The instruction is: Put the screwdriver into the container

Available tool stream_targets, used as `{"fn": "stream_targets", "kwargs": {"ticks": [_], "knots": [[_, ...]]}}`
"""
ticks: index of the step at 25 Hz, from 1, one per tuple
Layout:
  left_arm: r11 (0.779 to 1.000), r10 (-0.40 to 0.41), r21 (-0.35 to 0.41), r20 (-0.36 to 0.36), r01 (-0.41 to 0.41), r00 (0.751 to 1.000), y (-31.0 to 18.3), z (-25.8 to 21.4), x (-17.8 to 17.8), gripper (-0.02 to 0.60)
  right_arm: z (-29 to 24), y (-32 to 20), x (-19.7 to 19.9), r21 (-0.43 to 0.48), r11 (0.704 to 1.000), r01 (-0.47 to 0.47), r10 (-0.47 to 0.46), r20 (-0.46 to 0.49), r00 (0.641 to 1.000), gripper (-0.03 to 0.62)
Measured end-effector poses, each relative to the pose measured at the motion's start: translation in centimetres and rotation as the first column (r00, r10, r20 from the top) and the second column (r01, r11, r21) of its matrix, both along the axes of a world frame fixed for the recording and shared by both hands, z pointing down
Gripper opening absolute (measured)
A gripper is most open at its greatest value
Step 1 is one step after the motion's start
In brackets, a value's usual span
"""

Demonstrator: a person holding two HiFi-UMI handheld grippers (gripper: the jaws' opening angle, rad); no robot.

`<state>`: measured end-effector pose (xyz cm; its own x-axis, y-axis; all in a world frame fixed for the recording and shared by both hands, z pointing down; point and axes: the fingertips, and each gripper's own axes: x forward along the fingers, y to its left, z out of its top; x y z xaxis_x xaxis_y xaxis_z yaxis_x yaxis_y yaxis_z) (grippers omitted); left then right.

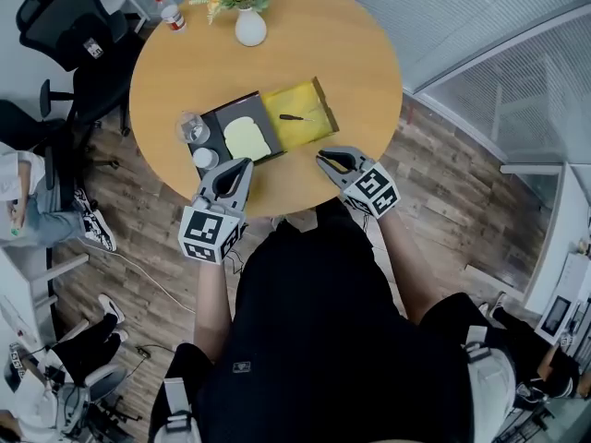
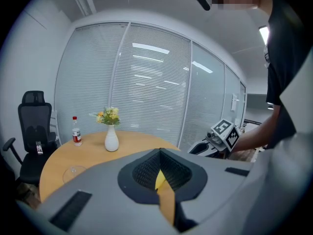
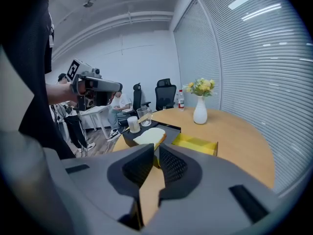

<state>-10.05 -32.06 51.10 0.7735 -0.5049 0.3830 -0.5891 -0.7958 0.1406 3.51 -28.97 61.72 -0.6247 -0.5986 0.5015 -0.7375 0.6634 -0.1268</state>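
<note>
**Screwdriver lies in the container; both tools shut and empty at the near rim**

Read the round worktop from the head view as a clock face, with the person at 6. An office chair stands off the rim at 10. A bottle sits close to the edge at 11, and a vase of flowers is near 12.

The left tool hangs over the rim at about 7, its jaws together with nothing between them. Just ahead of it are a small cup and a glass, both by the left edge of the black tray. A slice of bread lies in the tray.

The yellow container touches the tray's right side. The screwdriver lies flat inside it, so the task looks done. The right tool is at about 5, also closed on nothing.

**Risks**
- The glass and cup are the left tool's nearest neighbours. A sweep toward 9 could tip the glass, which looks light and tall.
- The container looks shallow and loose. A nudge from the right tool toward 12 would probably slide it, or bounce the screwdriver out.

**Room to move**
- The sector from 1 to 4 is bare, and so is the near strip at 6 between the tools.
- The person's body limits any retreat toward 6.
- The vase and bottle are well apart from both tools.
</note>
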Motion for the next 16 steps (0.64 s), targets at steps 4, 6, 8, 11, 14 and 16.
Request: {"fn": "stream_targets", "kwargs": {"ticks": [4, 6, 8, 11, 14, 16], "knots": [[0.999, 0.034, -0.004, 0.002, -0.034, 0.999, 0.8, 0.5, -0.2, 0.006, 0.1, 0.9, -0.4, 0.007, 0.999, -0.033, 0.033, -0.062, 0.998, 0.015], [0.999, 0.047, 0.000, 0.003, -0.047, 0.999, 1.1, 0.6, -0.4, 0.006, 0.6, 1.4, -0.7, 0.002, 1.000, -0.029, 0.030, -0.096, 0.995, 0.014], [0.999, 0.054, 0.002, 0.000, -0.054, 0.999, 1.3, 0.6, -0.5, 0.006, 1.0, 1.9, -0.8, -0.004, 1.000, -0.030, 0.029, -0.108, 0.994, 0.015], [0.998, 0.055, 0.005, 0.002, -0.055, 0.998, 1.5, 0.6, -0.8, 0.006, 1.3, 2.2, -0.9, 0.000, 0.999, -0.043, 0.043, -0.105, 0.994, 0.015], [0.999, 0.046, 0.003, -0.001, -0.046, 0.999, 1.5, 0.6, -1.0, 0.006, 1.4, 2.5, -1.0, -0.008, 0.999, -0.033, 0.032, -0.115, 0.993, 0.014], [0.999, 0.043, 0.001, -0.007, -0.043, 0.999, 1.7, 0.5, -0.8, 0.006, 1.6, 2.8, -0.9, -0.017, 1.000, -0.022, 0.020, -0.130, 0.991, 0.015]]}}
